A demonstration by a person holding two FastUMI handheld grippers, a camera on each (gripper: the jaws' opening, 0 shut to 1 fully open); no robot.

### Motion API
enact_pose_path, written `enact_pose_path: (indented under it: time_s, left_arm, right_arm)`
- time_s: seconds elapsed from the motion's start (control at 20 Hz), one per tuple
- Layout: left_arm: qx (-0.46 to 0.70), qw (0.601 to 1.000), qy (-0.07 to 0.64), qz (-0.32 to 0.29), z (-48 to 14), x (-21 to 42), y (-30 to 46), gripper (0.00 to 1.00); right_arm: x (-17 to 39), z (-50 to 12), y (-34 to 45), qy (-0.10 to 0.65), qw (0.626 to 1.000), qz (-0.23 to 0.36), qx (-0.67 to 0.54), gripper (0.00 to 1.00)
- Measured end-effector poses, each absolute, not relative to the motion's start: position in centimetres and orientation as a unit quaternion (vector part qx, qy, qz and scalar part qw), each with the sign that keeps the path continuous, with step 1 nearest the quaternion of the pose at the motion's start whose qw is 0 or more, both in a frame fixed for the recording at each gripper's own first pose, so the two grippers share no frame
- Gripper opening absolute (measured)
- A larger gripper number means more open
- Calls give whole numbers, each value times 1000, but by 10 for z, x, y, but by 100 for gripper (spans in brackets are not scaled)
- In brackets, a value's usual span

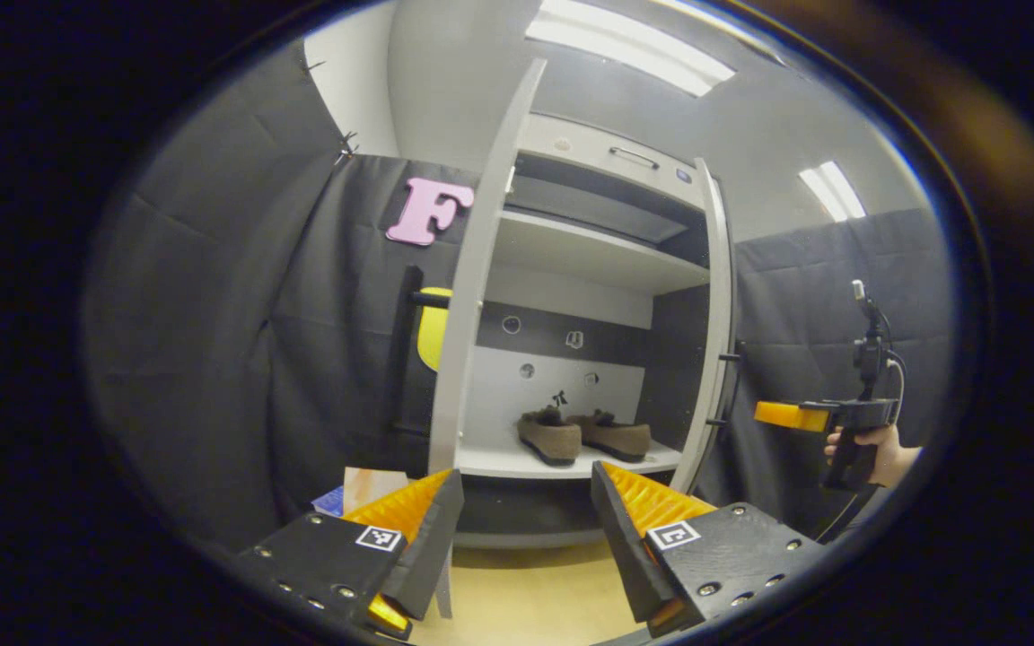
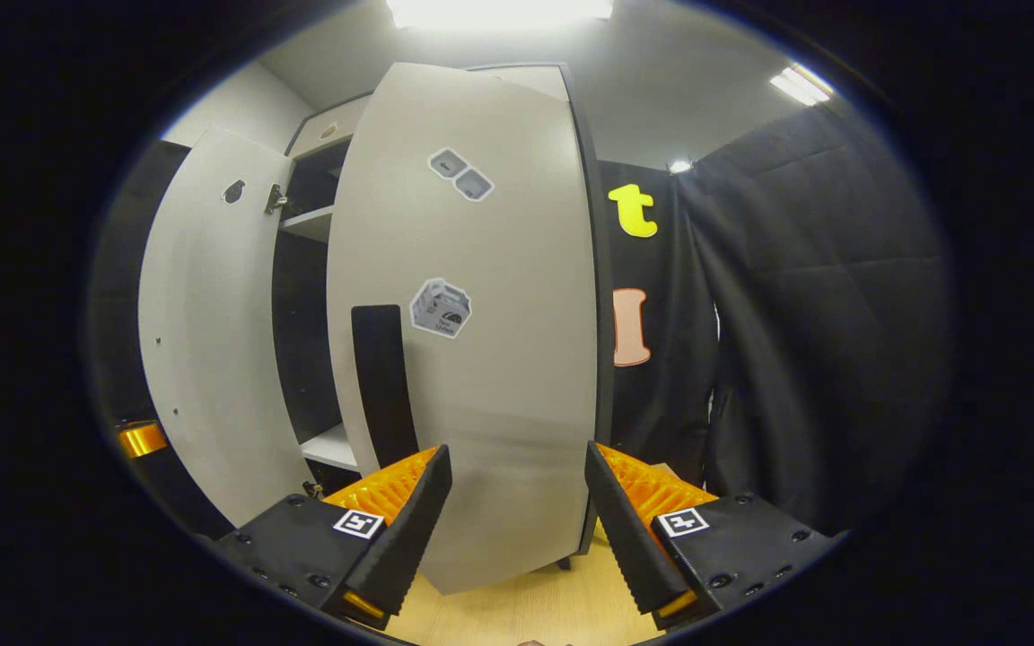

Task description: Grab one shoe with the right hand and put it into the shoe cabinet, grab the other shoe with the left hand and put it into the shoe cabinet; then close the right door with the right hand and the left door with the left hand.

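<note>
Two brown shoes sit side by side on the low shelf of the white shoe cabinet. Both doors stand open. In the left gripper view the left door shows edge-on and the right door stands to the right of the shoes. My left gripper is open and empty, a short way in front of the cabinet. My right gripper is open and empty, facing the outer side of the right door, close to its black handle. From the side, the right gripper sits just right of that door.
A hand holds the right gripper. The left door's inner face stands open at the left. An upper shelf is bare. Pale wooden floor lies below. A coloured flat object rests left of the cabinet base.
</note>
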State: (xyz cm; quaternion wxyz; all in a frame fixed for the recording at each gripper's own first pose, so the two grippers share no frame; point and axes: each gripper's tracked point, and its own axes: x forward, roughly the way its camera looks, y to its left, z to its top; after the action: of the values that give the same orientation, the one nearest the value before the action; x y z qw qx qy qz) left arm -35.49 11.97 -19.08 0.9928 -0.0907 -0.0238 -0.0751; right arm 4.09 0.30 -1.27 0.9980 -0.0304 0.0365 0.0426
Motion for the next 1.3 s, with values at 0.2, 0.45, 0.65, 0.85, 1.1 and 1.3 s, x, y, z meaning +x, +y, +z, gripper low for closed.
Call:
enact_pose_path:
  time_s: [0.2, 0.45, 0.65, 0.85, 1.1, 1.3]
  left_arm:
    - [-62, 997, -29, -23, -178, -360, 175, 83]
    - [-48, 998, -32, 22, -163, -355, 234, 83]
    - [-33, 998, -39, 32, -144, -331, 266, 83]
    - [-15, 999, -35, 10, -129, -296, 279, 83]
    - [-43, 998, -17, -45, -135, -245, 279, 83]
    - [-38, 996, -25, -81, -124, -231, 259, 83]
  right_arm:
    - [38, -31, 12, 56, 997, 51, -29, 94]
    - [32, -37, 16, 60, 996, 57, -28, 94]
    - [27, -42, 17, 68, 996, 56, -21, 94]
    - [17, -51, 14, 77, 995, 54, -19, 94]
    - [8, -62, 9, 86, 995, 49, -2, 94]
    - [2, -63, -7, 82, 996, 30, -1, 94]
